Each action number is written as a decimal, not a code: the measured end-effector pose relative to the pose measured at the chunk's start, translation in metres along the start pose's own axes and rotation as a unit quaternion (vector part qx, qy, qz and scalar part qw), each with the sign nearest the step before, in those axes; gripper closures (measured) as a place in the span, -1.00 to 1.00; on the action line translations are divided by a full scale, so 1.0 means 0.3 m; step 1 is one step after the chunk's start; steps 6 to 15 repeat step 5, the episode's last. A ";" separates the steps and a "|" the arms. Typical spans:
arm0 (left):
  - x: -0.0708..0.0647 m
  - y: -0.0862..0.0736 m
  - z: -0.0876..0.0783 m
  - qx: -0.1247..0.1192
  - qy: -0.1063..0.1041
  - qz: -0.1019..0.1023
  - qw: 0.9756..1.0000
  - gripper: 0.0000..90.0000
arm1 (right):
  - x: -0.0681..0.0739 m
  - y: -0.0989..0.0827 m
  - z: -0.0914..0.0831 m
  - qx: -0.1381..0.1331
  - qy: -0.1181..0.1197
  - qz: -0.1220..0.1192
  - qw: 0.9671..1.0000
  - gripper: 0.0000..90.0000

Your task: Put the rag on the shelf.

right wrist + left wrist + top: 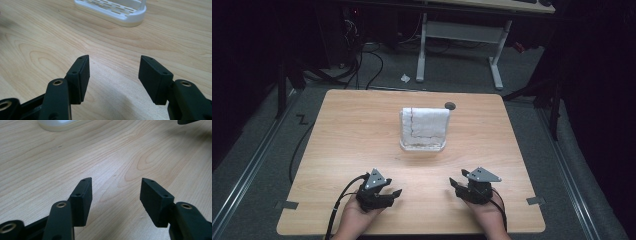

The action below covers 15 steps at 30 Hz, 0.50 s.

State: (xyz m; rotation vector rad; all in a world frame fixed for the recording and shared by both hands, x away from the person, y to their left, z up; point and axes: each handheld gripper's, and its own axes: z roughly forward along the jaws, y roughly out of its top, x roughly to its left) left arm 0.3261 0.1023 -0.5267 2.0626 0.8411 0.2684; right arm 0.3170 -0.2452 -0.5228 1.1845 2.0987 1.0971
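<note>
- High view: white cloth (424,123) draped over its rack (423,146) at table (337,150) centre; left gripper (388,191) and right gripper (458,186) rest nearer the person, both gaping, empty.
- Risk: a tug on the cloth could tip the light rack.

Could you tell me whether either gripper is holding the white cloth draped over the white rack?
No, the white cloth hangs on the rack, apart from both open grippers.

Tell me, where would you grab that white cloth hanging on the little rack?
Probably the cloth's top fold, where it drapes over the white rack. Come from above: it hangs flat and upright, so open jaws could likely straddle the fold and pinch both layers.
</note>
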 end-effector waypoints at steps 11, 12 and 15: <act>0.001 -0.005 -0.014 -0.006 0.006 -0.004 1.000 -0.10 | -0.017 -0.011 -0.016 -0.002 -0.004 -0.001 1.000 -0.06; 0.001 -0.005 -0.014 -0.006 0.006 -0.004 1.000 -0.10 | -0.017 -0.011 -0.016 -0.002 -0.004 -0.001 1.000 -0.06; 0.001 -0.005 -0.014 -0.006 0.006 -0.004 1.000 -0.10 | -0.017 -0.011 -0.016 -0.002 -0.004 -0.001 1.000 -0.06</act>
